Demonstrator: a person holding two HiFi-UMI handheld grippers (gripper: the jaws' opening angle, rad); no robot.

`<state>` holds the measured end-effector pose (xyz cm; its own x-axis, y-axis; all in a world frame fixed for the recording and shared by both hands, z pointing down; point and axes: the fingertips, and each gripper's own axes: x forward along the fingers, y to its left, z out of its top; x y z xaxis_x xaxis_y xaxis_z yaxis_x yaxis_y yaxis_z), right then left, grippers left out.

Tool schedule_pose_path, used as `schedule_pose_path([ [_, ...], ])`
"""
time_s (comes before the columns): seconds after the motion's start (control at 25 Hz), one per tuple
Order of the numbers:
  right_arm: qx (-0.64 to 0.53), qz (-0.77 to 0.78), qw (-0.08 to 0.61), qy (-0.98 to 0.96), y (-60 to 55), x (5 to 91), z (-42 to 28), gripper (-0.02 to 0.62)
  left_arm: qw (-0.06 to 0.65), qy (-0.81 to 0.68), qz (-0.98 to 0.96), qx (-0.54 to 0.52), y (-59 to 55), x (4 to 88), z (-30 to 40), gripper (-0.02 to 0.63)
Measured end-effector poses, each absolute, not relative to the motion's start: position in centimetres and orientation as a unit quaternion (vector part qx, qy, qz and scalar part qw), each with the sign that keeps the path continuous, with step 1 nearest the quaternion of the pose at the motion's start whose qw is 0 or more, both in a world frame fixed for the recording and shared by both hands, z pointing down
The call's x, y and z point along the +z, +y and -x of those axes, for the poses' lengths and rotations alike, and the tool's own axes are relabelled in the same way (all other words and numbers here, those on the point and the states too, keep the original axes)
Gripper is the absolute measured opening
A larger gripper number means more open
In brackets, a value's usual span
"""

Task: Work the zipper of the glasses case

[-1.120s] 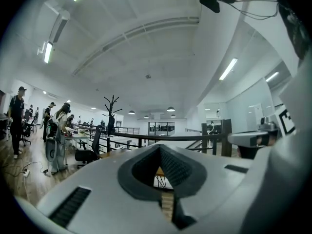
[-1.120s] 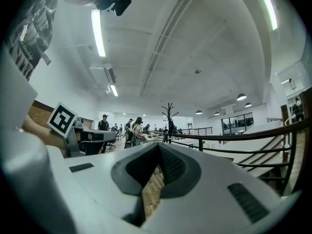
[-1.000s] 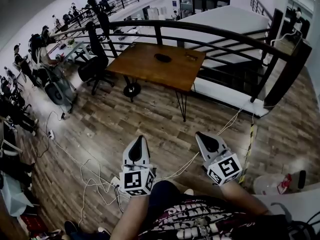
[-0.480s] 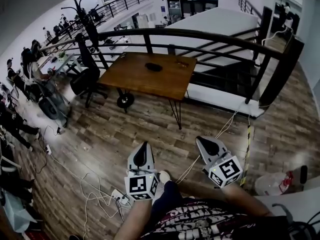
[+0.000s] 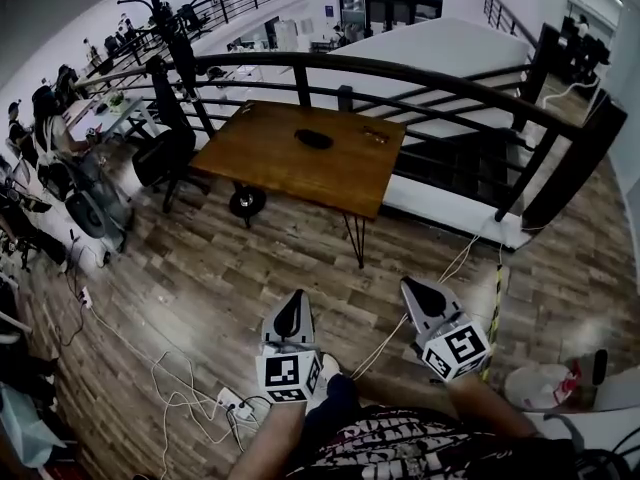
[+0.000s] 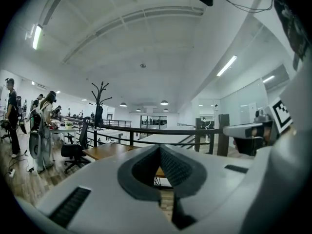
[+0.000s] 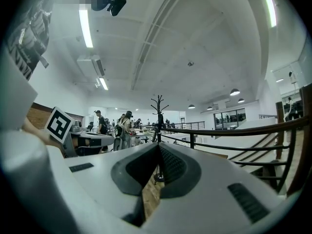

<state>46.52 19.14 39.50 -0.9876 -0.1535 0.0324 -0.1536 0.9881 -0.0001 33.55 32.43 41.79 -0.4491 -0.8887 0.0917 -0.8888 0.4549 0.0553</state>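
Nearing the counter (image 5: 262,155), task not begun
The left gripper (image 5: 296,295) and right gripper (image 5: 410,286) had advanced, fingers pressed together, empty; the likely glasses case (image 5: 314,139) lay on the counter, well ahead.

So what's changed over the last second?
The left hand-held gripper and the right hand-held gripper sank slightly in the head view as the table drew nearer. Both stay shut and empty; the dark case still lies on the table.

White left tongs (image 5: 296,294) and right tongs (image 5: 407,284) — dark pads (image 5: 290,318), square-marker cubes (image 5: 287,376), black-and-white patterned shirt (image 5: 400,438).
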Motion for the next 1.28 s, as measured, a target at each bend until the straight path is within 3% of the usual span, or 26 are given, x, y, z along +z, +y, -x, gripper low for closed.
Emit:
schedule_pose_path([
  [0.72, 0.004, -0.076, 0.028, -0.997, 15.9, 38.6, -24.5, -0.002, 0.043, -0.815, -0.578, -0.019, 24.3, 40.2, -13.7, 0.003],
  [1.28, -0.027, -0.084, 0.053, -0.995, 17.1, 38.4, -20.7, -0.002, 0.048, -0.824, -0.562, -0.049, 26.8, 41.5, -9.9, 0.003],
])
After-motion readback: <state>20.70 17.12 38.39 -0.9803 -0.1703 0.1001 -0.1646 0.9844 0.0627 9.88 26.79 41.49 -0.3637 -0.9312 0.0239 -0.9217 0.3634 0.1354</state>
